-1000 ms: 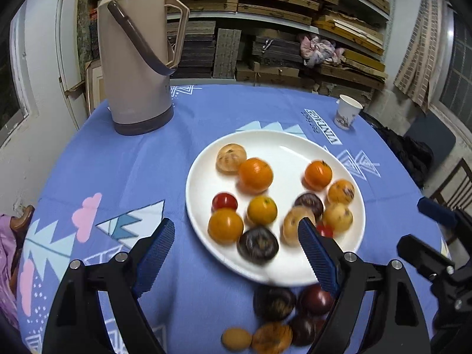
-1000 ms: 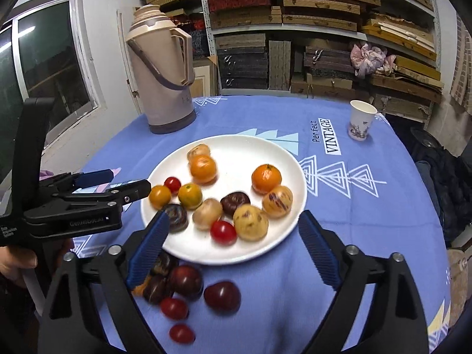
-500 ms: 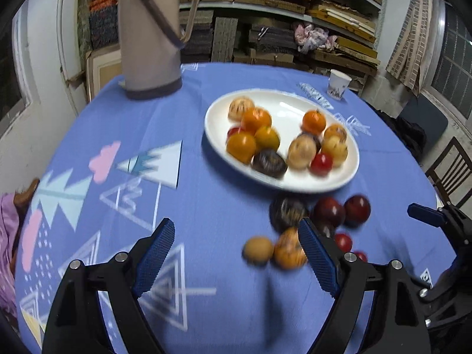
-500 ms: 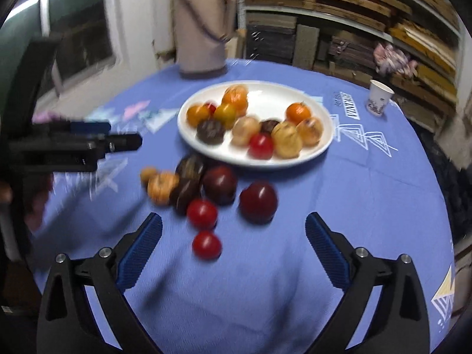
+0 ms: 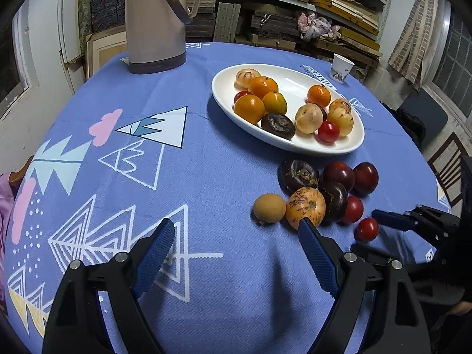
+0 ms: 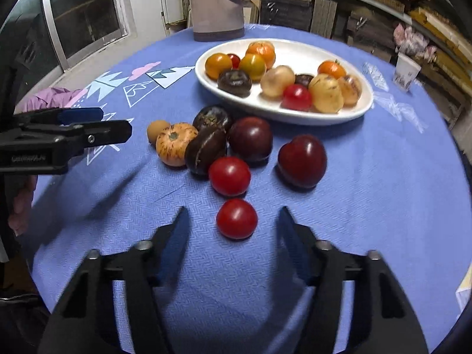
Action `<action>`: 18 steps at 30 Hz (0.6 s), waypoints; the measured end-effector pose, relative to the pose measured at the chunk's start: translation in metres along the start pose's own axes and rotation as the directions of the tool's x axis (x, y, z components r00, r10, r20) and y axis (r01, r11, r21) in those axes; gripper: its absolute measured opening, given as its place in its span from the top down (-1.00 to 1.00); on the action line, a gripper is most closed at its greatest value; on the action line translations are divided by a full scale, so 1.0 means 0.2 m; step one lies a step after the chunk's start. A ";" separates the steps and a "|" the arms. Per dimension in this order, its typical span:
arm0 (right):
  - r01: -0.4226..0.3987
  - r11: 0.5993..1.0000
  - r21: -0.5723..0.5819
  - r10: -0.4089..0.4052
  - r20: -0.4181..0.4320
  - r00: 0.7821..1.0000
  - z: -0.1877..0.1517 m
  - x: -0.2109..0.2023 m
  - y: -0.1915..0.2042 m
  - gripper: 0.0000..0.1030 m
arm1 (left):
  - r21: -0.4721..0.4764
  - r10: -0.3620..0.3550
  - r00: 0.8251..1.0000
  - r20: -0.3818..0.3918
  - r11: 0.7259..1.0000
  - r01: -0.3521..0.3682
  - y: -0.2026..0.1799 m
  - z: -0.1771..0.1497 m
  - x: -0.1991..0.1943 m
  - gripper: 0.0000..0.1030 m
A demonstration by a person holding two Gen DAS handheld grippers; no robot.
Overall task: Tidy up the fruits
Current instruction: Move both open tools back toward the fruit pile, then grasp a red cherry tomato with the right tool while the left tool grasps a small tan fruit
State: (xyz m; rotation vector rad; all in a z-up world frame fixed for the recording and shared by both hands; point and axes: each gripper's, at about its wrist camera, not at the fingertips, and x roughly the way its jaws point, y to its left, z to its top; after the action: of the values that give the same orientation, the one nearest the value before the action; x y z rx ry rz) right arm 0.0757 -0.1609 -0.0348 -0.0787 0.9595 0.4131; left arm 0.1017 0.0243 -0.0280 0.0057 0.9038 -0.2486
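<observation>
Right gripper [image 6: 233,221]: jaws closing, with the nearest cherry tomato [image 6: 237,218] lying between the blurred blue fingertips [image 6: 180,227], not yet touched by either pad. Resting on the blue tablecloth [image 6: 368,177], that tomato, just in front of a second red tomato [image 6: 229,176]. Lying beyond these, touching one another in a cluster: two dark plums [image 6: 250,139], two dark wrinkled fruits [image 6: 205,150], a striped orange fruit [image 6: 174,143] and a small tan fruit [image 6: 157,129]. Sitting apart to the right, a third dark plum [image 6: 302,160].

Left gripper [image 5: 236,236]: jaws standing wide, holding nothing, hovering over bare cloth. Showing just past its right fingertip [image 5: 309,236], the striped orange fruit [image 5: 306,206], with the tan fruit [image 5: 269,208] beside it, ahead of the gap rather than inside it.

Standing behind the loose fruit, a white plate [image 5: 295,144] carrying oranges, pale fruits, dark fruits and red tomatoes. Standing farther back, a beige thermos jug [image 5: 155,20] and a paper cup [image 5: 341,67].
</observation>
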 end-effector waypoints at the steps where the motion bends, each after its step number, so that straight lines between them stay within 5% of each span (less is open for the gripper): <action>1: -0.004 1.000 0.005 0.004 0.007 1.000 0.00 0.00 -0.01 0.16 | 0.006 -0.002 1.000 -0.001 1.000 0.002 0.00 0.00 0.00 -0.68; 3: -0.013 1.000 0.017 0.013 0.010 1.000 0.01 0.00 -0.02 0.25 | 0.015 -0.004 1.000 -0.006 1.000 0.004 -0.01 -0.01 0.01 -0.68; 4: -0.027 0.999 0.024 0.027 0.009 1.000 0.01 0.00 -0.03 0.47 | 0.022 -0.005 1.000 -0.008 1.000 0.005 -0.02 -0.02 0.02 -0.68; 18: -0.101 0.990 0.096 0.099 0.033 0.995 -0.05 -0.05 -0.10 0.47 | 0.169 0.033 0.999 -0.028 0.985 -0.028 -0.04 -0.01 0.14 -0.62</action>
State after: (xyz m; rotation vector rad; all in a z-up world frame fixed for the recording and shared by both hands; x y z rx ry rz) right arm 0.0713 -0.1847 -0.0353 0.0638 0.9569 0.4580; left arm 0.1152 0.0104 -0.0510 0.1807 0.9105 -0.2969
